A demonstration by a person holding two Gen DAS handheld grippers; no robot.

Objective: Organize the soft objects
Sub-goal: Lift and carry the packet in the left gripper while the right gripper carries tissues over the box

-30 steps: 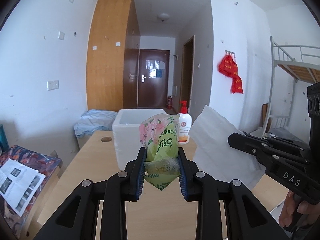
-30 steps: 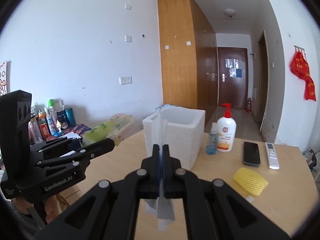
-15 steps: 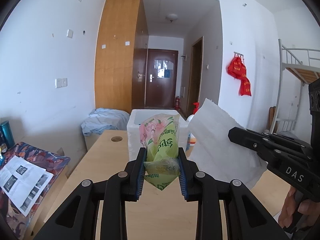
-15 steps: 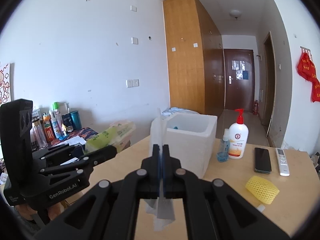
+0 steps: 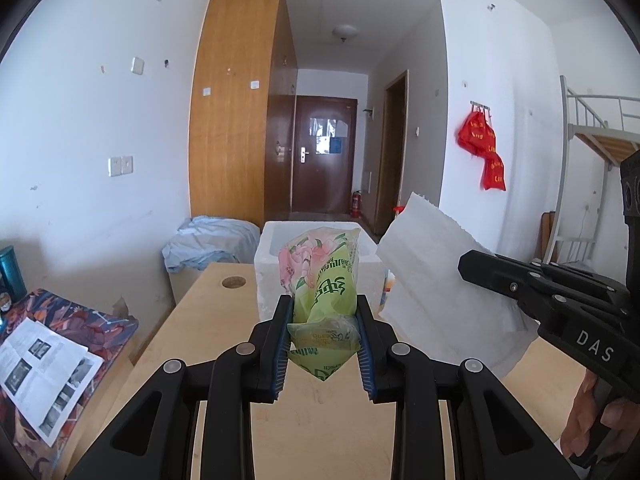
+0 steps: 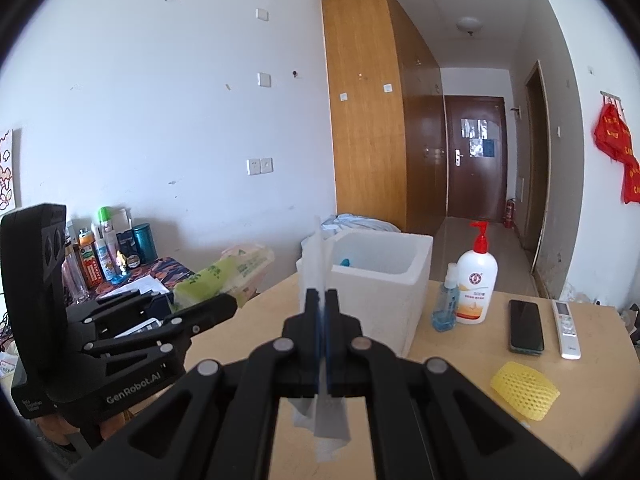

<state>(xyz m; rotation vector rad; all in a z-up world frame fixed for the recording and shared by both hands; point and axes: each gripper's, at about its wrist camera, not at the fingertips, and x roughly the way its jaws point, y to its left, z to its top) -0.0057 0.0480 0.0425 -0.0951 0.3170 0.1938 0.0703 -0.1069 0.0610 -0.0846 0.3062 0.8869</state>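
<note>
My left gripper [image 5: 323,312] is shut on a green tissue pack [image 5: 324,280] with a pink flower print, held above the wooden table [image 5: 320,424]. The pack also shows in the right wrist view [image 6: 224,276]. My right gripper [image 6: 321,300] is shut on a white paper tissue [image 6: 320,248], seen edge-on there and as a flat sheet in the left wrist view [image 5: 432,276]. A white foam box [image 6: 384,284] stands on the table just beyond both grippers, open at the top, with a small blue thing inside.
A lotion pump bottle [image 6: 477,276], a small blue bottle [image 6: 445,304], a black phone [image 6: 525,325], a white remote [image 6: 565,328] and a yellow foam net [image 6: 524,389] lie on the table's right. A side table with bottles [image 6: 108,248] stands left.
Both grippers have moved up and forward toward the foam box, still holding the tissue pack and the paper tissue. The box interior now shows in the right wrist view.
</note>
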